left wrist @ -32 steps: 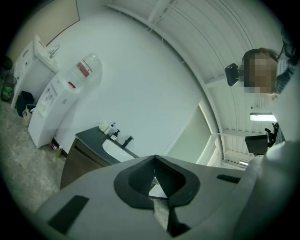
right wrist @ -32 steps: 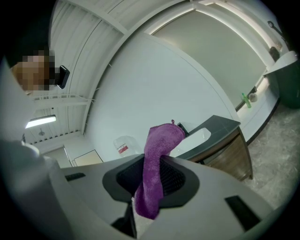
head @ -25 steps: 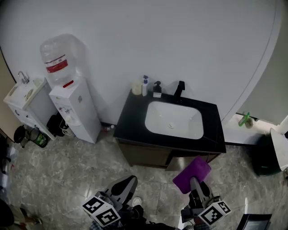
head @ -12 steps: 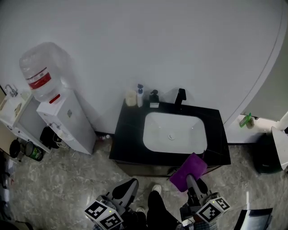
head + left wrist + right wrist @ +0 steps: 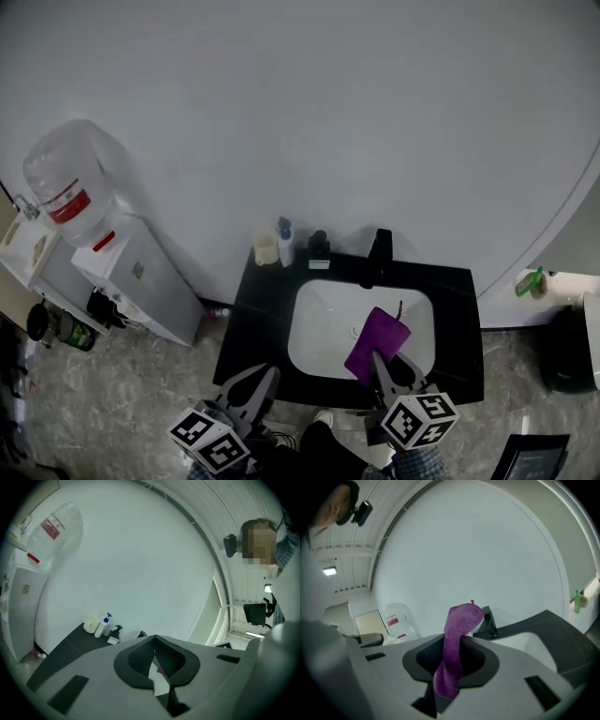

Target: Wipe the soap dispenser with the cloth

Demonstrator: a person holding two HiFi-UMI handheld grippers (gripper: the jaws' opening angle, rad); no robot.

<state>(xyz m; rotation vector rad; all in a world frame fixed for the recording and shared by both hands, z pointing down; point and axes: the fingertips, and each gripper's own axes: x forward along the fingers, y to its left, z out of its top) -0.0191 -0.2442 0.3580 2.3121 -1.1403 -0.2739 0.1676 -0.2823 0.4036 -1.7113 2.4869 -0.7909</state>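
The black soap dispenser (image 5: 319, 246) with a white label stands at the back of the black counter (image 5: 251, 323), left of the black faucet (image 5: 378, 255). It also shows in the left gripper view as a small black soap dispenser (image 5: 114, 633). My right gripper (image 5: 380, 363) is shut on a purple cloth (image 5: 377, 341) that hangs over the white basin (image 5: 319, 328). In the right gripper view the cloth (image 5: 457, 639) stands up between the jaws of the right gripper (image 5: 450, 656). My left gripper (image 5: 265, 377) is shut and holds nothing, at the counter's front edge, well short of the dispenser.
A white bottle with a blue pump (image 5: 284, 242) and a cream jar (image 5: 265, 249) stand left of the dispenser. A water cooler (image 5: 89, 225) stands against the wall at left. A dark bin (image 5: 567, 349) sits on the floor at right.
I have come closer to the sink. The right gripper has carried the purple cloth forward from in front of the cabinet to above the basin. The left gripper stays low and shut.
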